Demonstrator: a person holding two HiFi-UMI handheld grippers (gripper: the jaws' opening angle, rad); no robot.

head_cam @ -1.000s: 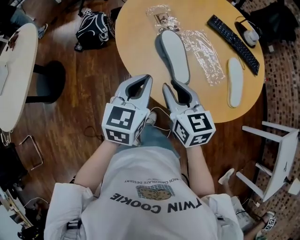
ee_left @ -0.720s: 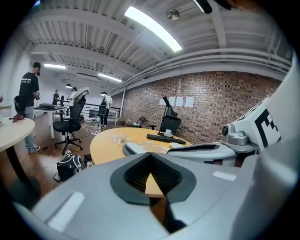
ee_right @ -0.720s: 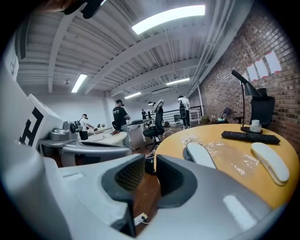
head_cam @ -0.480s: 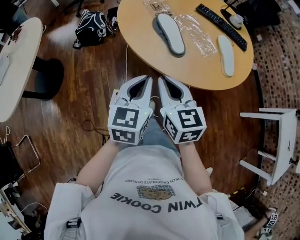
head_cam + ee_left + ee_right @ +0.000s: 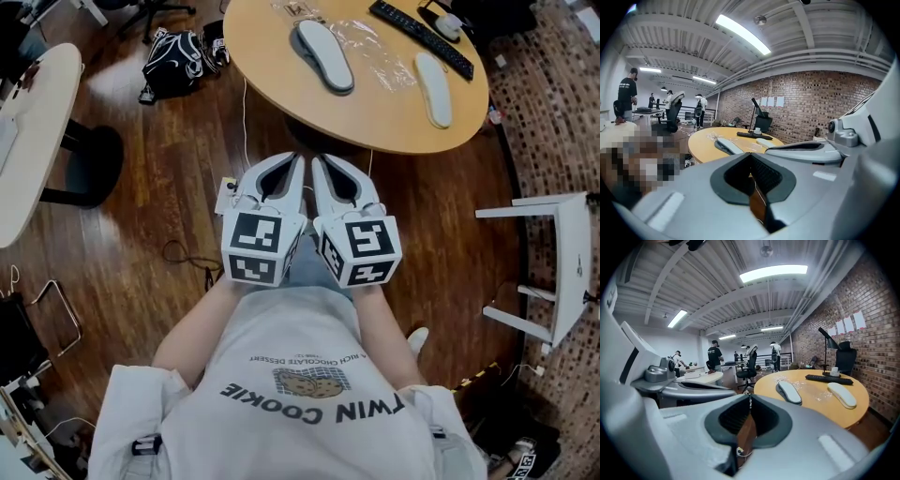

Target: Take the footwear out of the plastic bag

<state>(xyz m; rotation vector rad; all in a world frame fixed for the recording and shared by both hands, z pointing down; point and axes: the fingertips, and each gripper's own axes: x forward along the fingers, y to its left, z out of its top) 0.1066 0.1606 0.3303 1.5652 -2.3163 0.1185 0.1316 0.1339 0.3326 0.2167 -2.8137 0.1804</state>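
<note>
one slipper (image 5: 323,54) lies on the round table (image 5: 375,117) left of the plastic bag (image 5: 386,67), the other slipper (image 5: 433,75) right of it. off the table's near edge, the left gripper (image 5: 298,160) is closed and empty; the right gripper (image 5: 317,161) has just closed on nothing. the shirt (image 5: 309,375) reads "twin cookie".

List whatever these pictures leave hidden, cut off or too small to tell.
- Plastic bag, head view: clear, crumpled and small, so anything still inside cannot be seen.
- Long black device, head view: too small to tell remote from keyboard.
- White object beside it, head view: cut by the top edge, unidentifiable.
- Table base, head view: hidden under the tabletop.
- Left gripper view, lower left: covered by a mosaic patch.
</note>
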